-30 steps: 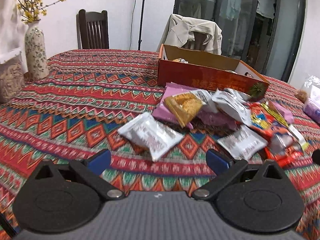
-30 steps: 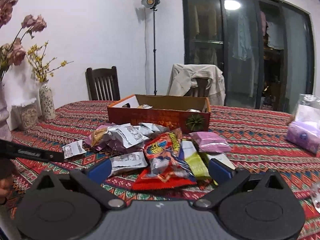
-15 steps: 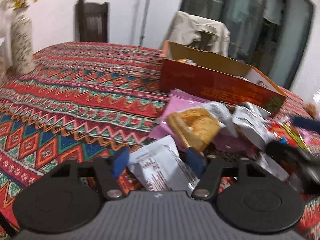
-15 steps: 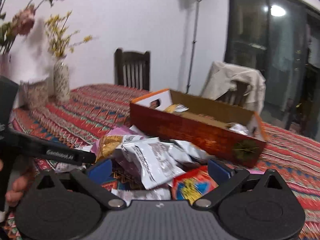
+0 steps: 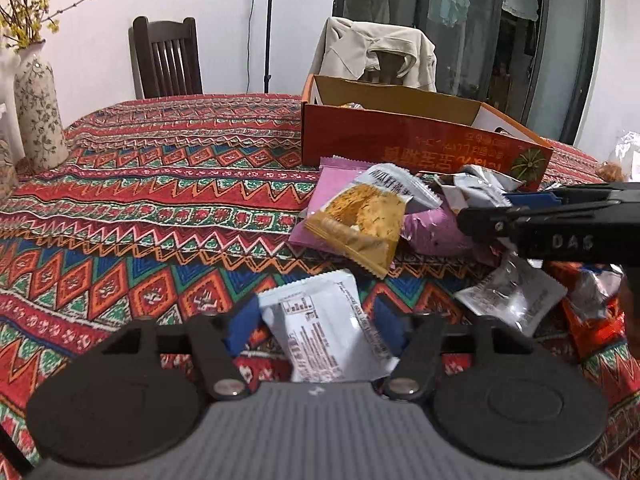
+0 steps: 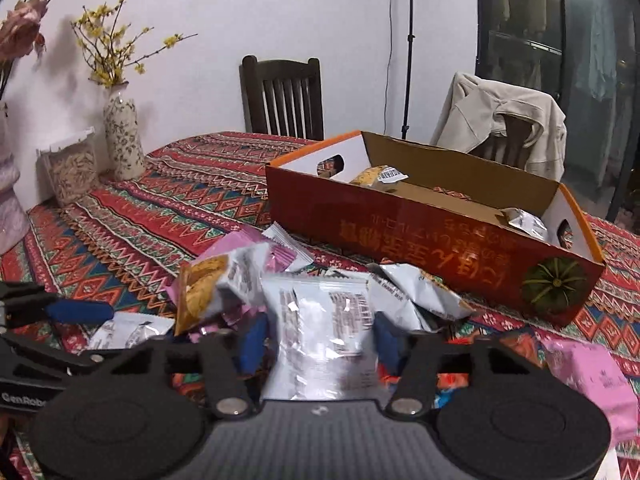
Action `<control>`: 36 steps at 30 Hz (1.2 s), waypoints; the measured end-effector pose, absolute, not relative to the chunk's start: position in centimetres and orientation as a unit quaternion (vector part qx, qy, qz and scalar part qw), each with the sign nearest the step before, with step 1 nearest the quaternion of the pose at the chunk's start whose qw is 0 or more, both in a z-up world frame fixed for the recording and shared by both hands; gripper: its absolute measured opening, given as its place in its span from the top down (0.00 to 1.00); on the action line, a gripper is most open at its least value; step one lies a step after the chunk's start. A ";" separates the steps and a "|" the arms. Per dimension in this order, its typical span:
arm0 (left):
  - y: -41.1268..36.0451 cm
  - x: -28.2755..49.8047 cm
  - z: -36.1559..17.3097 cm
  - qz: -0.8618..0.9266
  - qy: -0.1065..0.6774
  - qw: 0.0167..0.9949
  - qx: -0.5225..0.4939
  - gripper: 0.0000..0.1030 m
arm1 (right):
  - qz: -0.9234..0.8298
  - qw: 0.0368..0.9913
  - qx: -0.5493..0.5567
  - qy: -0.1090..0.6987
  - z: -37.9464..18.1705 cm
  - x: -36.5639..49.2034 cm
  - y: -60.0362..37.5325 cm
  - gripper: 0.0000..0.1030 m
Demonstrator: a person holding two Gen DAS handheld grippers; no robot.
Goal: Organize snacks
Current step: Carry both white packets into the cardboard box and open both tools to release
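both grippers are picking up snacks — the left gripper (image 5: pixel 316 326) fingers pinch a white pack (image 5: pixel 326 332), the right gripper (image 6: pixel 318 334) fingers pinch a silver pack (image 6: pixel 320 328). next, lift both over the box (image 6: pixel 432 240) wall — then drop them in.

The lower end of the white packet (image 5: pixel 326 336) is disappearing behind the left gripper (image 5: pixel 316 330) body, and the blue pads are covering its side edges, so whether they are pressing it cannot be told. In the right wrist view the silver packet (image 6: pixel 320 332) between the right gripper (image 6: pixel 318 338) pads is showing motion blur, its print unreadable, and its bottom is hiding behind the gripper body. The red box (image 6: pixel 432 248) front wall is blocking most of its contents, and the pink packet (image 6: pixel 588 384) at the right is blurring toward the frame's edge.
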State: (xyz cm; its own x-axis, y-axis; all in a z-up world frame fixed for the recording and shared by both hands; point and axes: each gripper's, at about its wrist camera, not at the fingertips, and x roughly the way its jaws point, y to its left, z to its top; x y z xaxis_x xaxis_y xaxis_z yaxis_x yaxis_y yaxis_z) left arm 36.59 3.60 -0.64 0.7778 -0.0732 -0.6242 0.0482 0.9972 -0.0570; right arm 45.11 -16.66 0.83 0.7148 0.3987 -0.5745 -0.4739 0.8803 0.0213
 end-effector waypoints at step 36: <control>-0.8 41.0 12.7 -0.179 0.255 0.950 -0.019 0.48 | 0.214 0.957 -0.006 0.194 9.2 34.5 -28.3 0.53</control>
State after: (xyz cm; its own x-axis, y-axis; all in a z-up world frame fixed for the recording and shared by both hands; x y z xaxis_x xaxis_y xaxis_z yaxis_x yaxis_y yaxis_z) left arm 41.01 -0.81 12.68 0.8057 -0.3506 -0.4774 0.3311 0.9349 -0.1278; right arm 34.48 -28.31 9.20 0.8325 0.4083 -0.3744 -0.4127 0.9080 0.0724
